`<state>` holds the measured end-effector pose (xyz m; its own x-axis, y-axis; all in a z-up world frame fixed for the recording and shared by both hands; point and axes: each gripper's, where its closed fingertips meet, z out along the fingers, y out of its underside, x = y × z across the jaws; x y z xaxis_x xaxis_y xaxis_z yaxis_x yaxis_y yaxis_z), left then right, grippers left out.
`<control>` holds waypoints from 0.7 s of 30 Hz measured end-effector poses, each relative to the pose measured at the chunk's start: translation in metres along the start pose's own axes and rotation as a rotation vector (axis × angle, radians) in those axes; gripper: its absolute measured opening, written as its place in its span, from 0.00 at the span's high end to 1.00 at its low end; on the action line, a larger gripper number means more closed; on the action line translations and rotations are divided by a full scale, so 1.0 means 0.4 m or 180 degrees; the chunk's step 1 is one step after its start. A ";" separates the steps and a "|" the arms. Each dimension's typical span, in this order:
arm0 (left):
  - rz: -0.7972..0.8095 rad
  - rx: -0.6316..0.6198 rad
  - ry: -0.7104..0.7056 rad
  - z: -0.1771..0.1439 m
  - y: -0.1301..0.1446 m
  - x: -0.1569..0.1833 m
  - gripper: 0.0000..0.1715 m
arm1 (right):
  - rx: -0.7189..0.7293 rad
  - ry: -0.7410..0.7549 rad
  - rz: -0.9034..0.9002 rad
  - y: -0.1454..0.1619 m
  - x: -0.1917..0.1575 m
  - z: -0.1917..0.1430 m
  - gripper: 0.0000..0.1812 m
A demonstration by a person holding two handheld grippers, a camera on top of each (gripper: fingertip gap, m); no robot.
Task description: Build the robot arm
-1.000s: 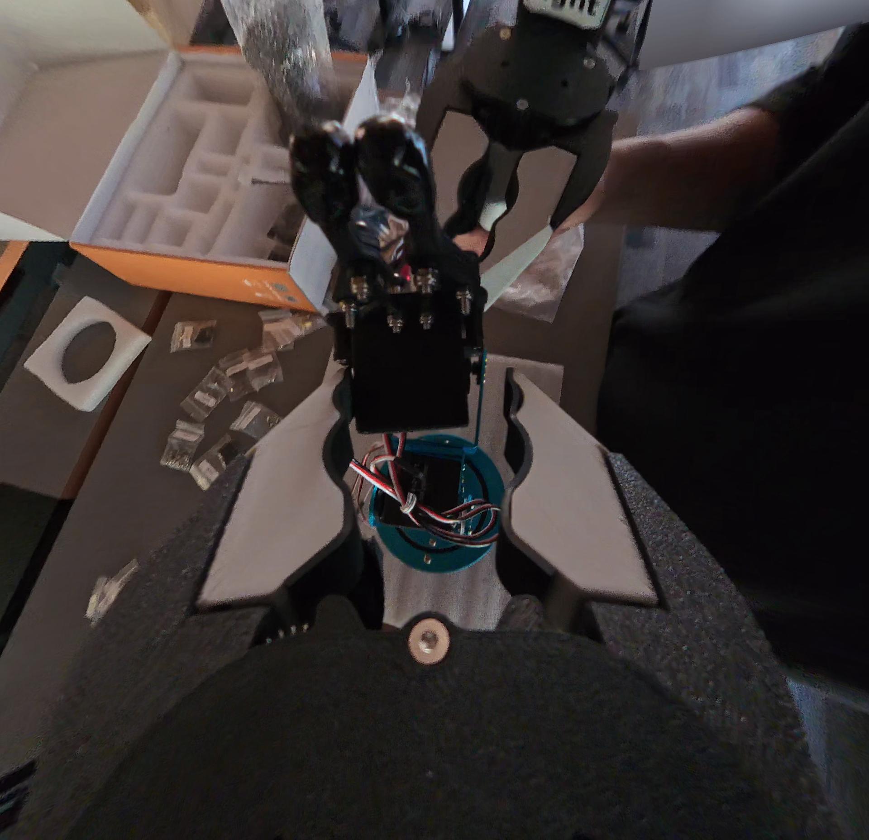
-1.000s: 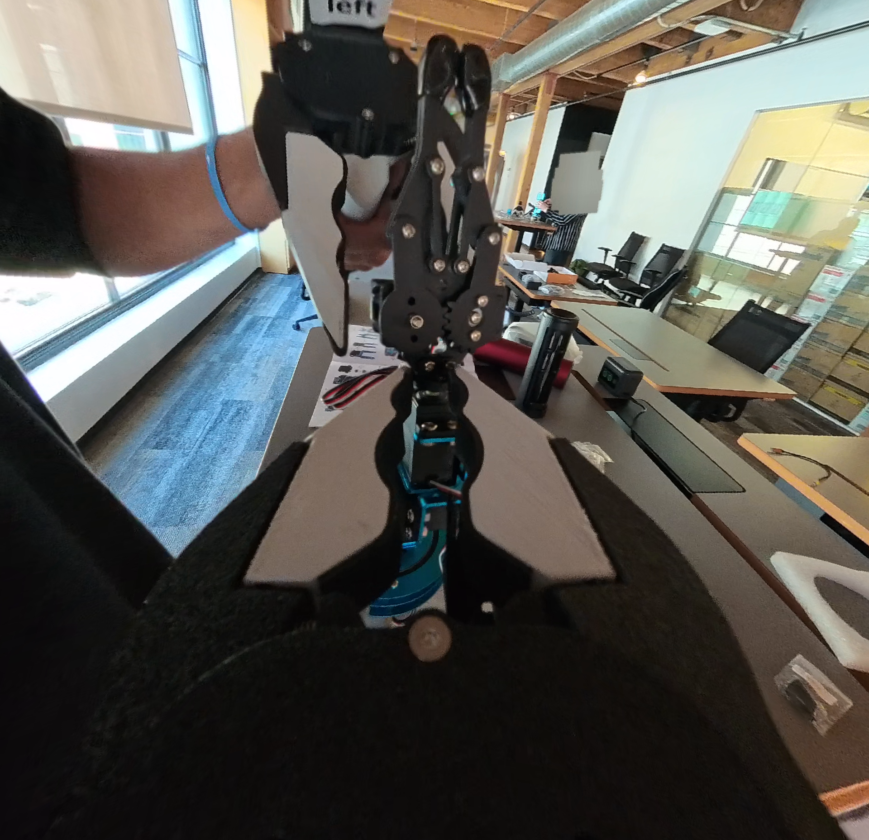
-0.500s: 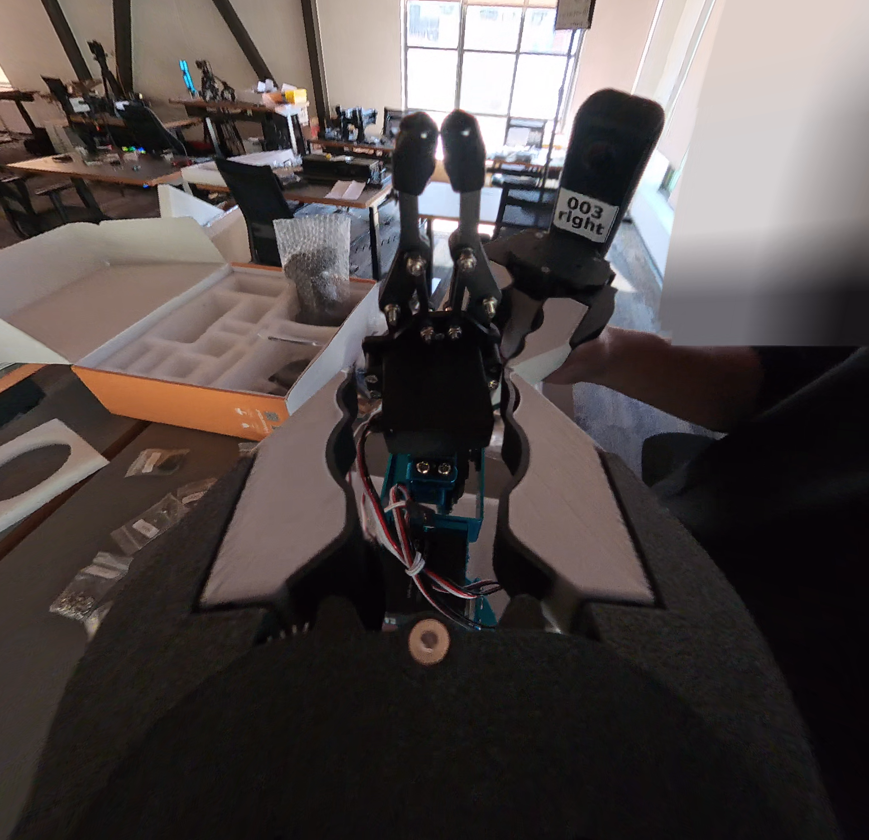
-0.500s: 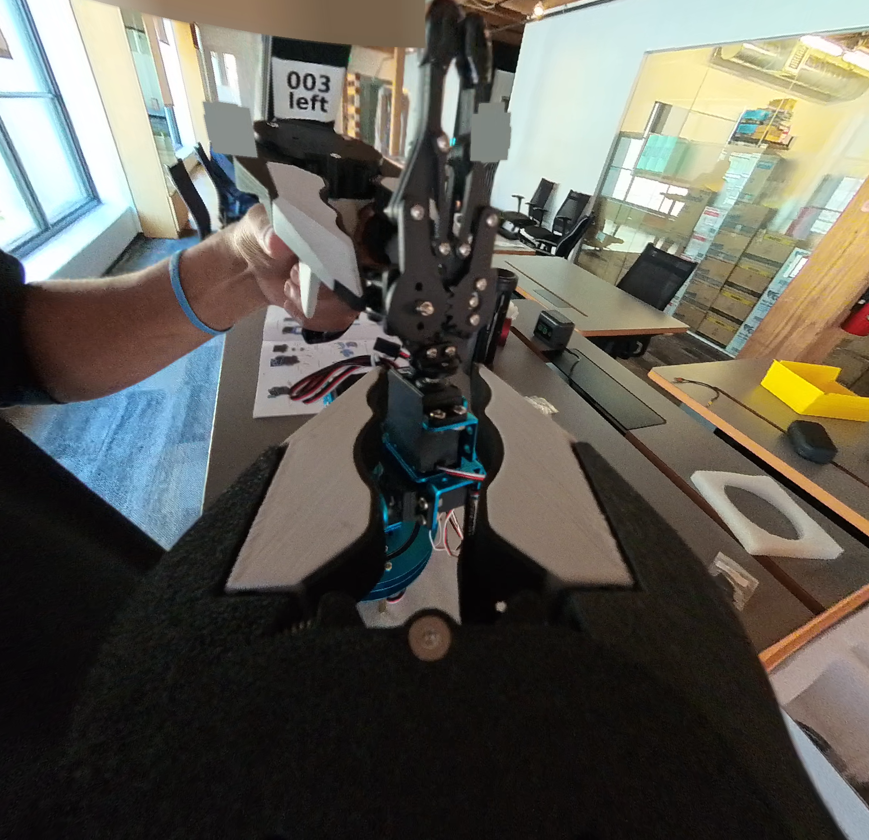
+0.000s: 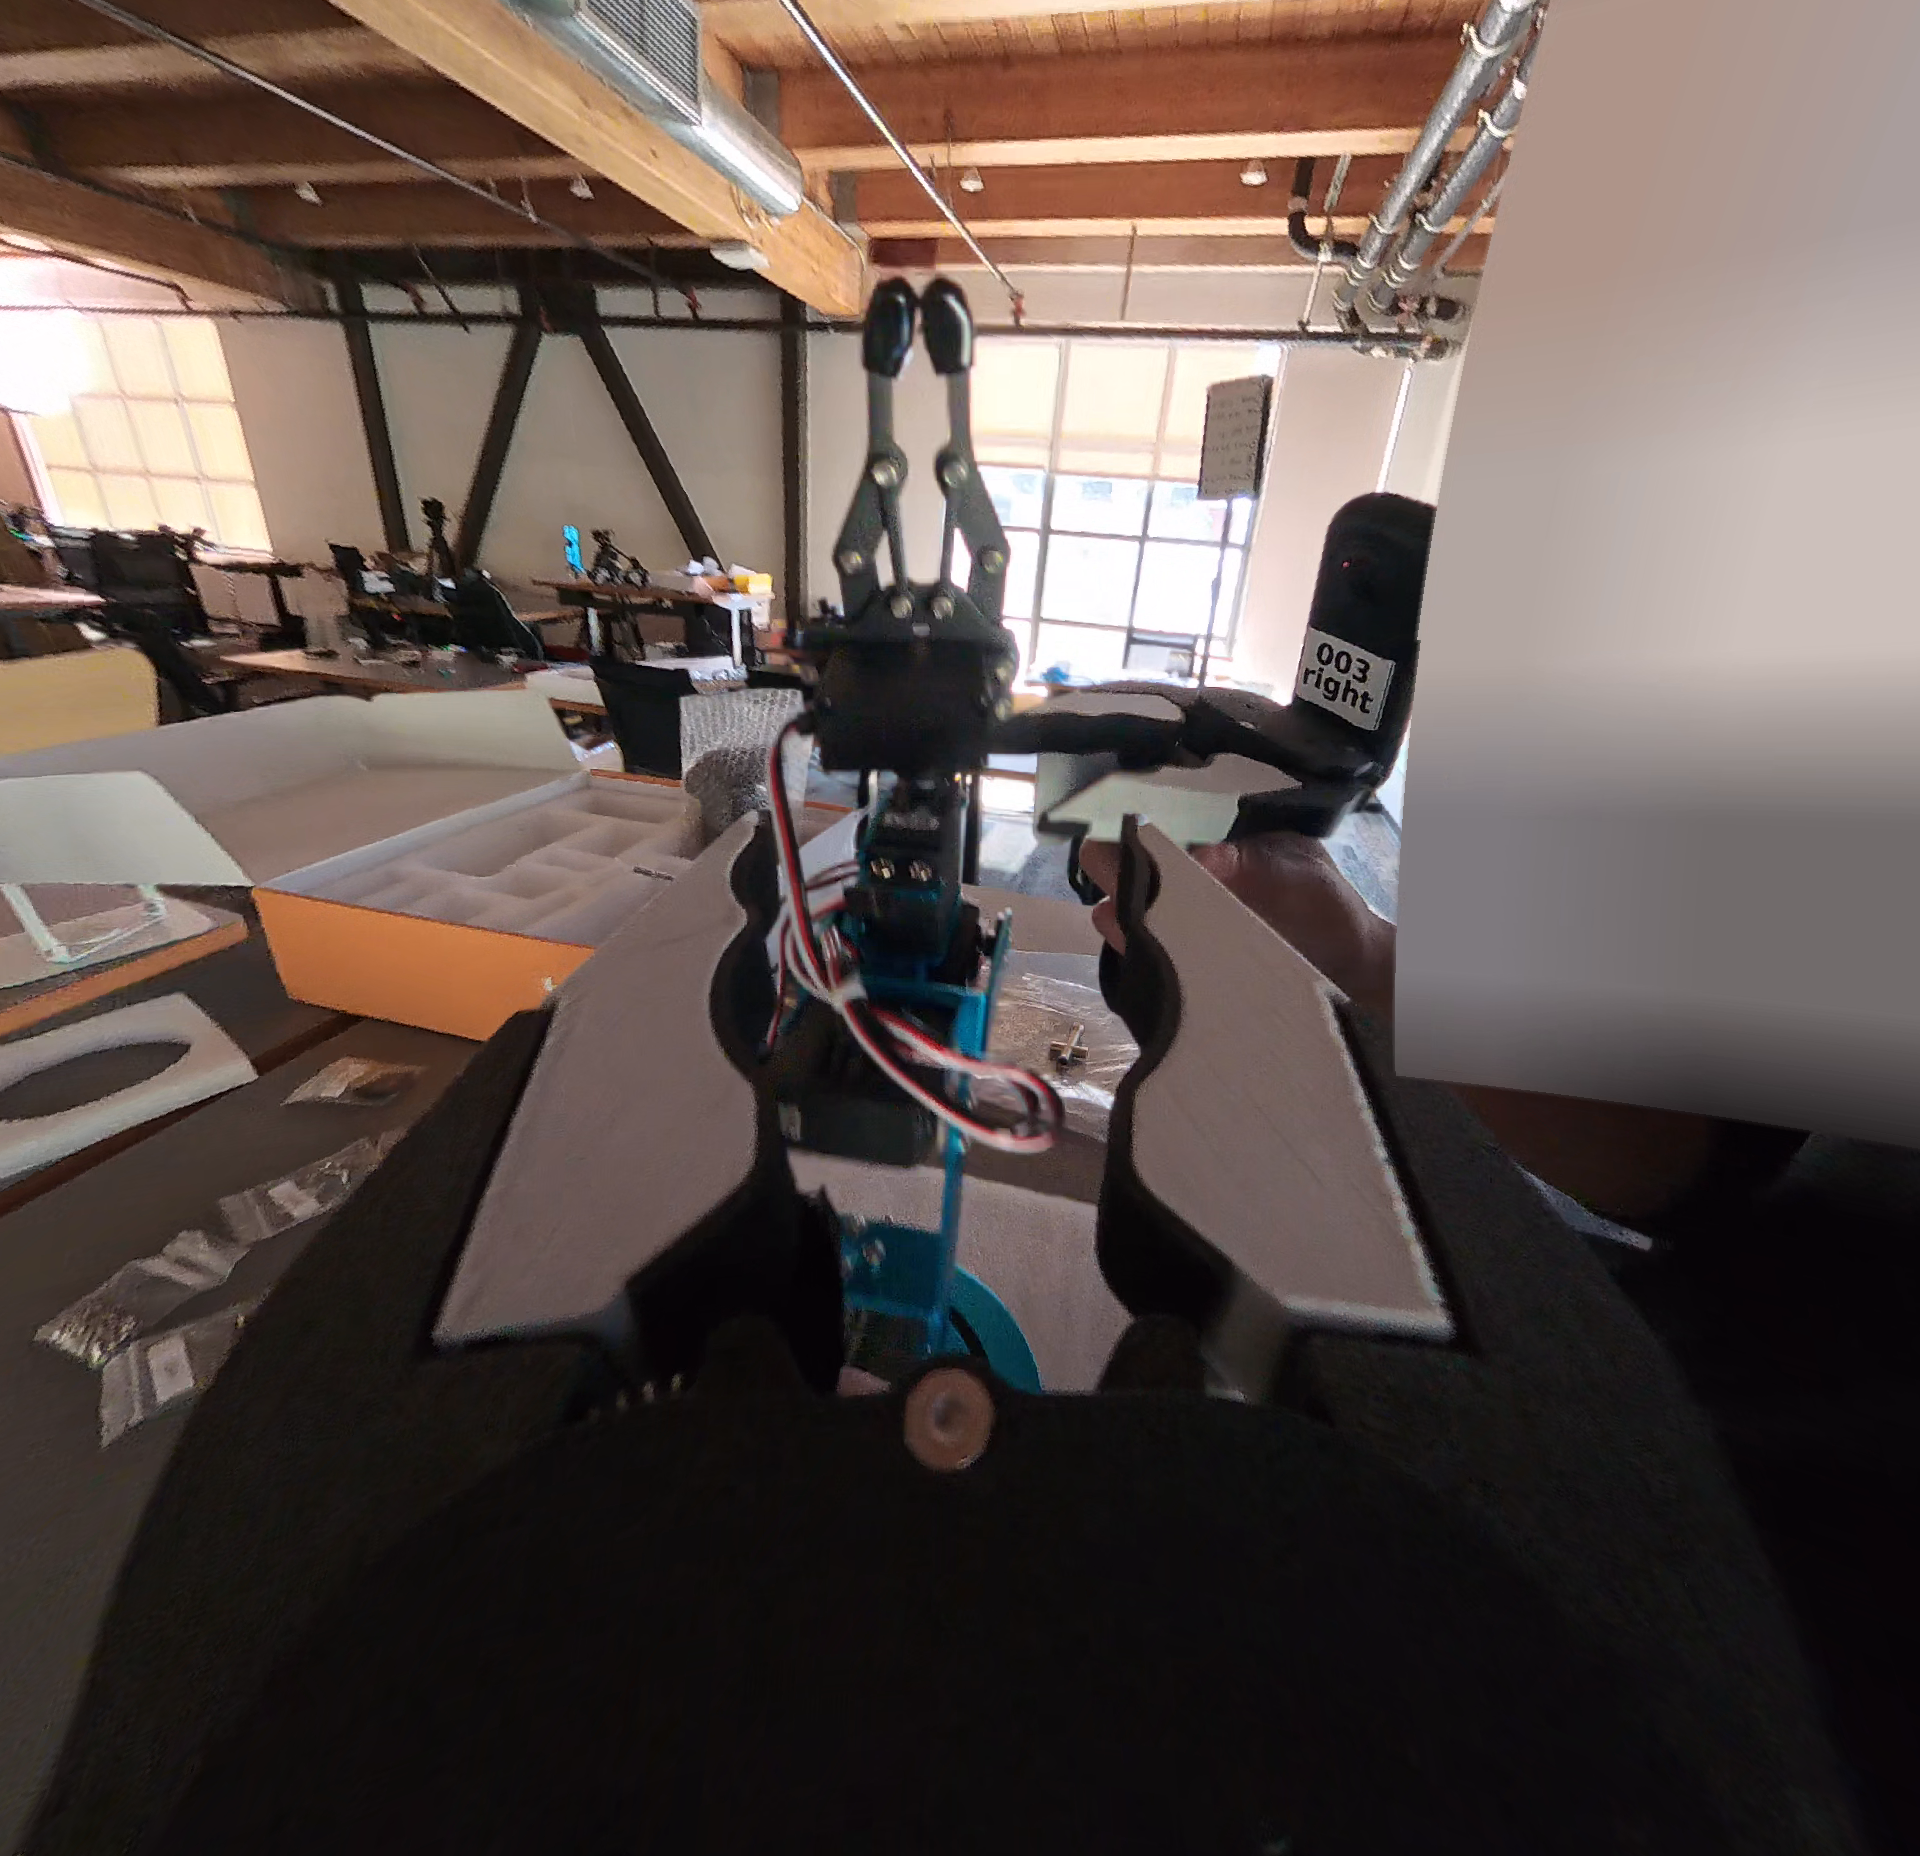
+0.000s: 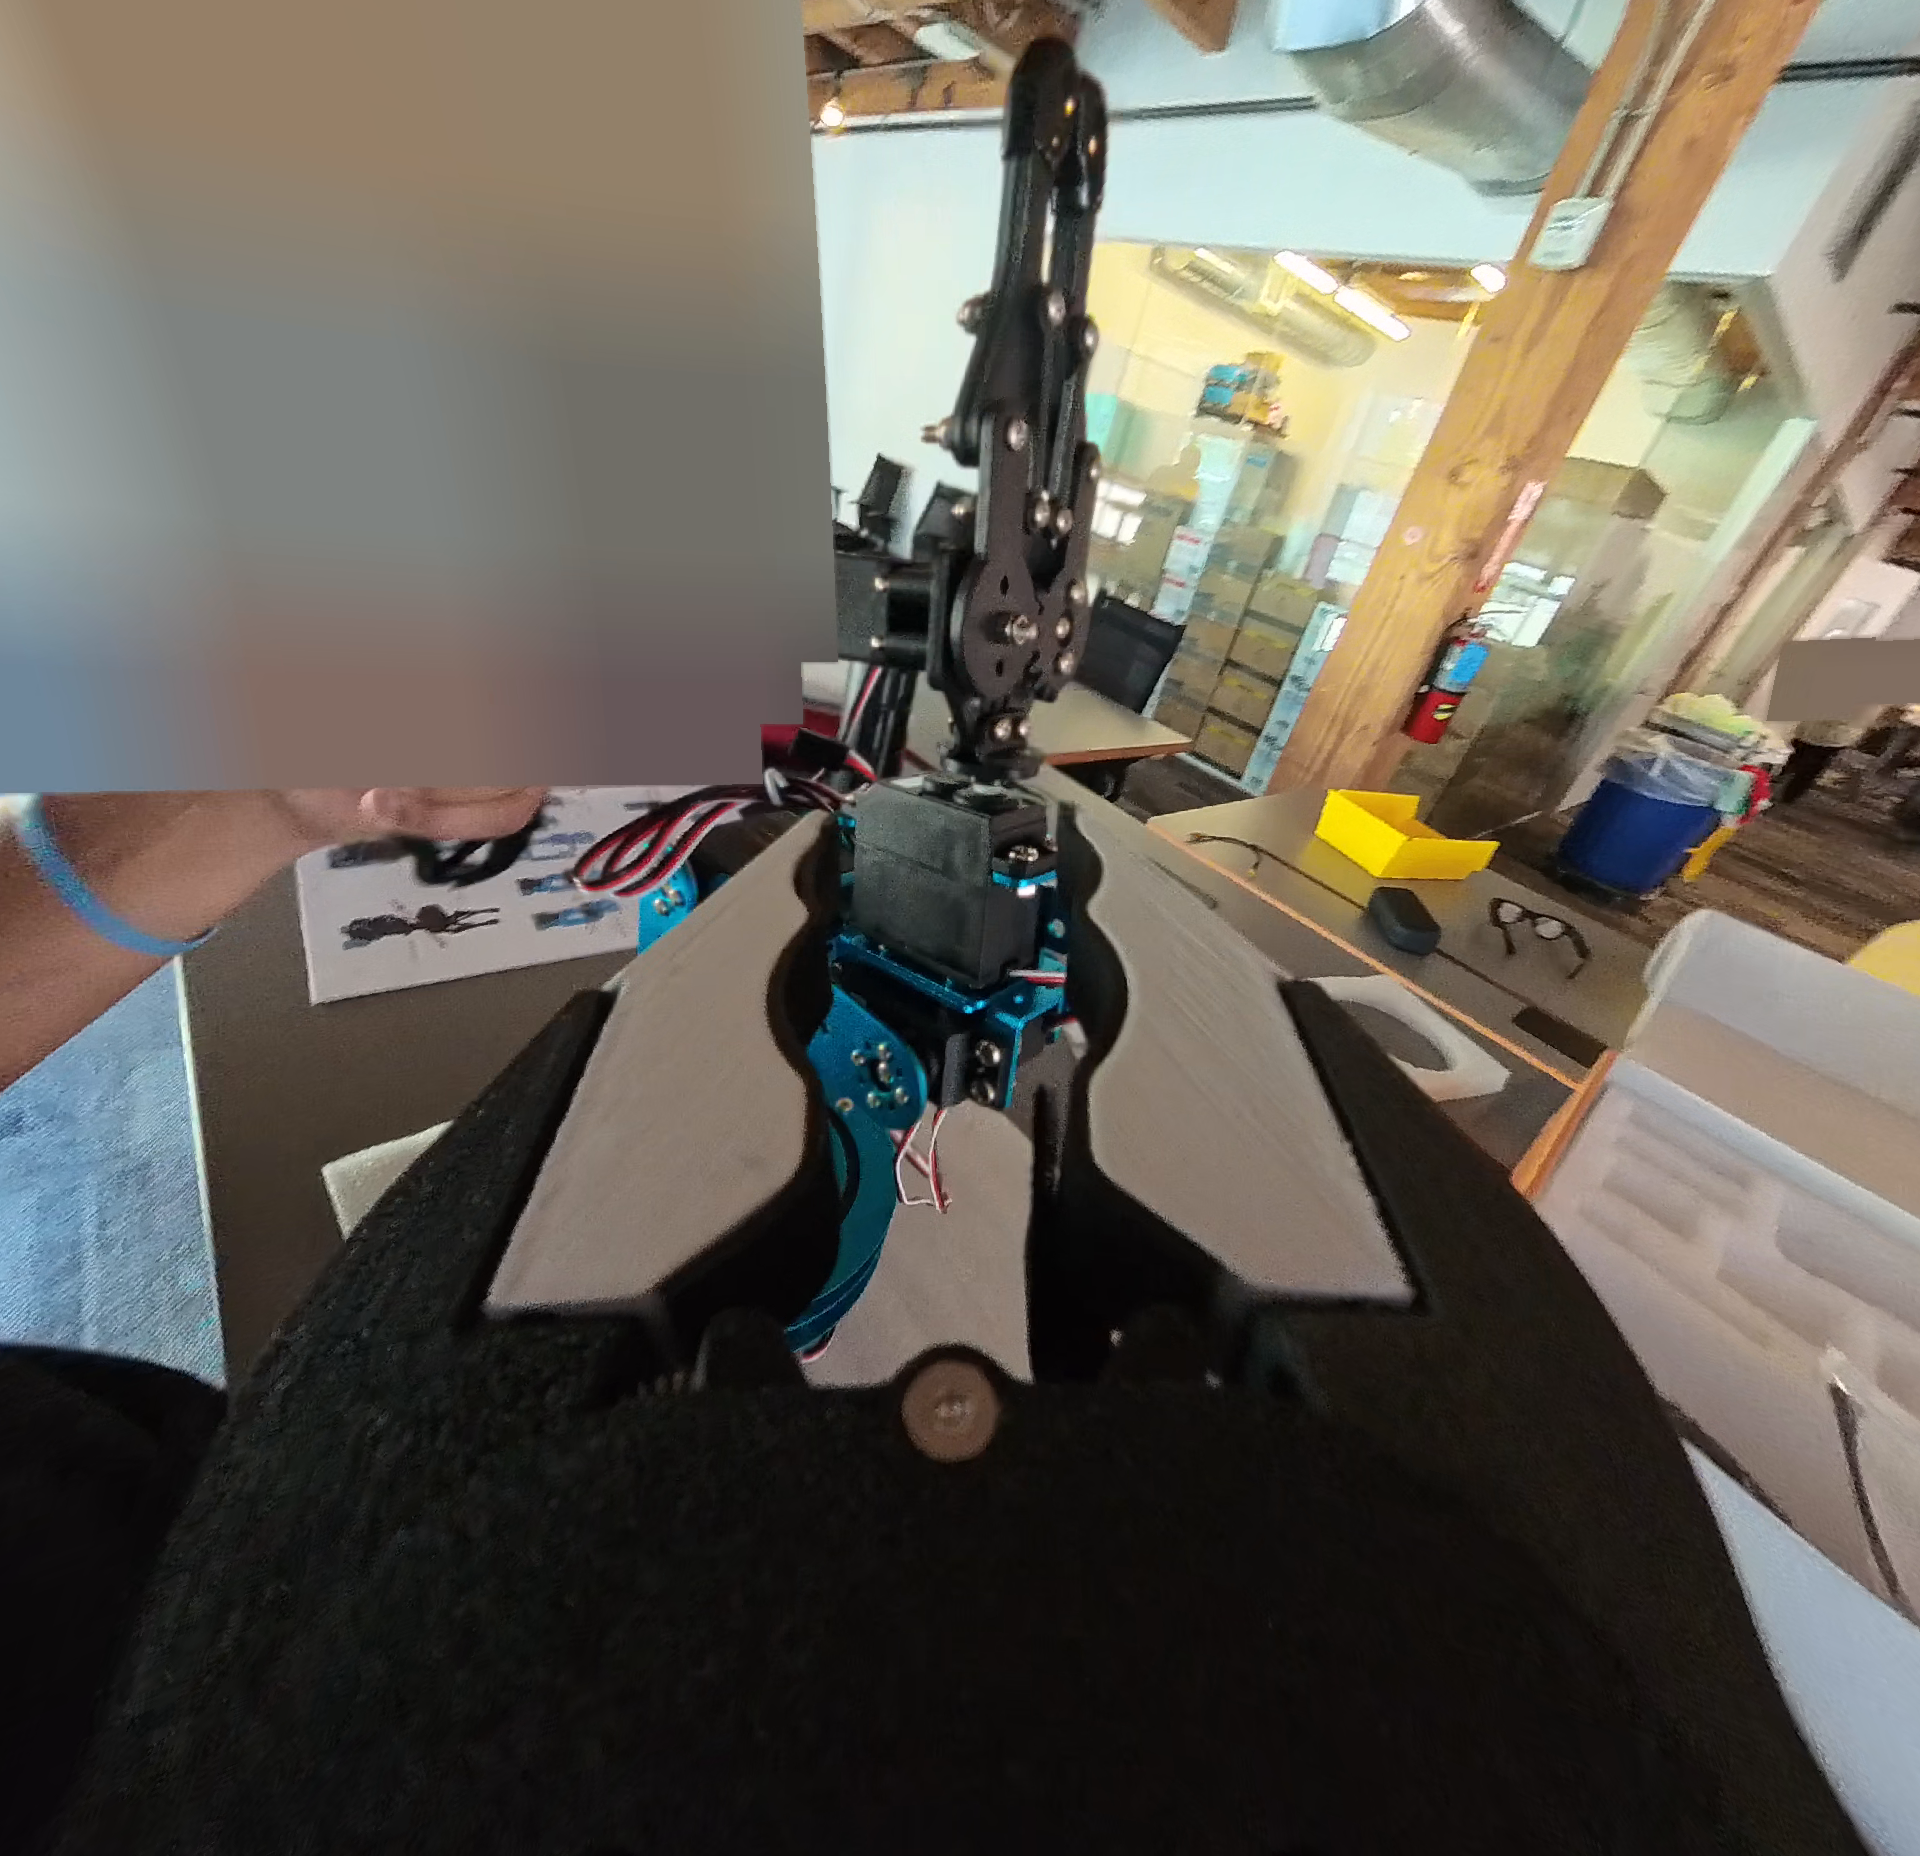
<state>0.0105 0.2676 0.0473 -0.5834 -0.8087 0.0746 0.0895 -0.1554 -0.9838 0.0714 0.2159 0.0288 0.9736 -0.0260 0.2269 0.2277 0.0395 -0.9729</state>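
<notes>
A small robot arm of blue brackets and black servos, topped by a shut black claw [image 5: 920,336], stands upright on a round blue base [image 5: 987,1328]. My left gripper [image 5: 940,830] is open. Its fingers flank the arm's lower blue part and red, white and black wires [image 5: 935,1068], with a gap on the right side. My right gripper [image 6: 945,830] is shut on the black servo [image 6: 935,881] under the claw linkage [image 6: 1023,559]. In the left wrist view the right gripper [image 5: 1039,767] reaches in from the right. A hand [image 6: 447,804] shows at the left.
An orange and white box with a foam insert [image 5: 468,871], a bubble-wrap roll [image 5: 727,757], small screw bags [image 5: 208,1256] and a white foam piece [image 5: 104,1068] lie to the left. A printed sheet [image 6: 416,933], a yellow tray [image 6: 1392,840] and glasses [image 6: 1538,933] lie on the tables. The left gripper's tips are roughly 9 centimetres from the right gripper's.
Both views have swung up from the table to the room. The black servo that sat between my left fingers now stands beyond their tips. My right gripper stays shut on the arm.
</notes>
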 end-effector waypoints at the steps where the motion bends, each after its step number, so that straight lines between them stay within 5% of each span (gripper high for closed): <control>1: 0.0021 0.0040 -0.0046 -0.022 0.012 0.010 0.63 | 0.0056 0.0077 -0.0006 -0.002 0.000 -0.008 0.78; 10: 0.0092 -0.0088 -0.0606 -0.152 0.141 0.043 0.71 | 0.0087 0.0306 0.0137 -0.005 0.004 -0.060 0.79; 21: 0.0034 -0.0105 -0.0506 -0.152 0.132 0.041 0.75 | -0.0079 0.0357 0.0089 -0.022 -0.017 -0.047 0.83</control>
<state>-0.0435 0.2805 -0.0134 -0.4473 -0.8902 0.0864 0.0670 -0.1296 -0.9893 0.0623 0.1968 0.0349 0.9713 -0.1369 0.1945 0.1986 0.0171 -0.9799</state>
